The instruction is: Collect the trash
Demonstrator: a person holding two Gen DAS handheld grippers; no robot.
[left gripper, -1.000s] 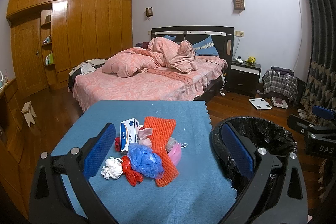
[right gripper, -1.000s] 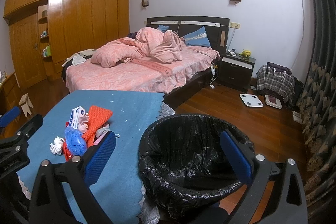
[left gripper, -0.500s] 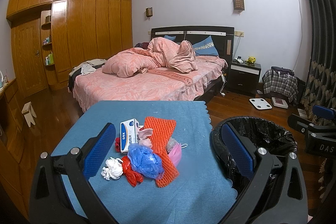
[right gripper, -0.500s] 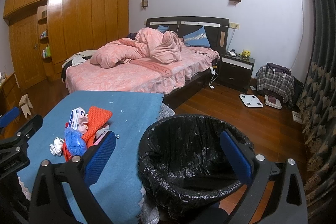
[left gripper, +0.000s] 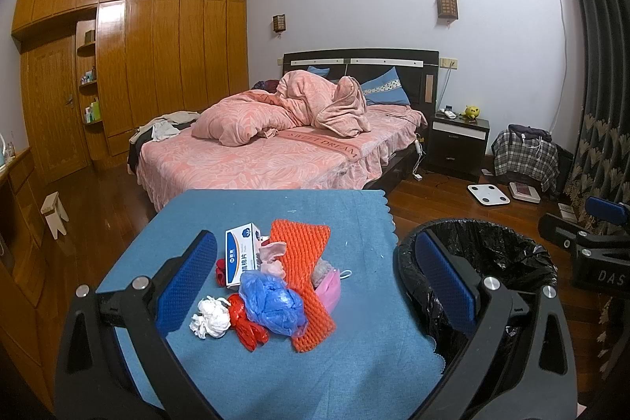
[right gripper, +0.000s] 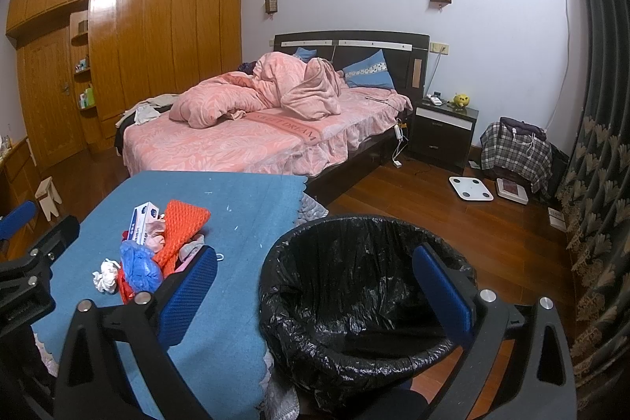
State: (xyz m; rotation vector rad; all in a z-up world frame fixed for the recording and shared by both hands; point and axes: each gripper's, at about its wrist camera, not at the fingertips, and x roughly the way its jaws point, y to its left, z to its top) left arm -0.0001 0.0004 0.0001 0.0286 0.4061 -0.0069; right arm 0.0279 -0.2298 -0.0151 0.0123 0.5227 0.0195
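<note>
A heap of trash lies on the blue table cloth [left gripper: 275, 372]: an orange foam net [left gripper: 305, 262], a blue plastic bag [left gripper: 273, 304], a white and blue box [left gripper: 240, 254], a white crumpled tissue [left gripper: 210, 317], red plastic scraps [left gripper: 248, 329] and a pink mask [left gripper: 328, 288]. My left gripper [left gripper: 319, 282] hovers open above and in front of the heap, holding nothing. A black-lined bin [right gripper: 366, 290] stands right of the table. Over the bin my right gripper [right gripper: 319, 298] is open and empty. The same heap [right gripper: 157, 247] appears at its left.
Beyond the table are a bed with pink bedding [left gripper: 275, 144], a dark nightstand [left gripper: 458, 140], a white scale [left gripper: 488, 193] on the wooden floor and a checked bag [left gripper: 525, 152]. Wooden wardrobes [left gripper: 138, 65] line the left wall. A small stool [left gripper: 53, 215] stands left.
</note>
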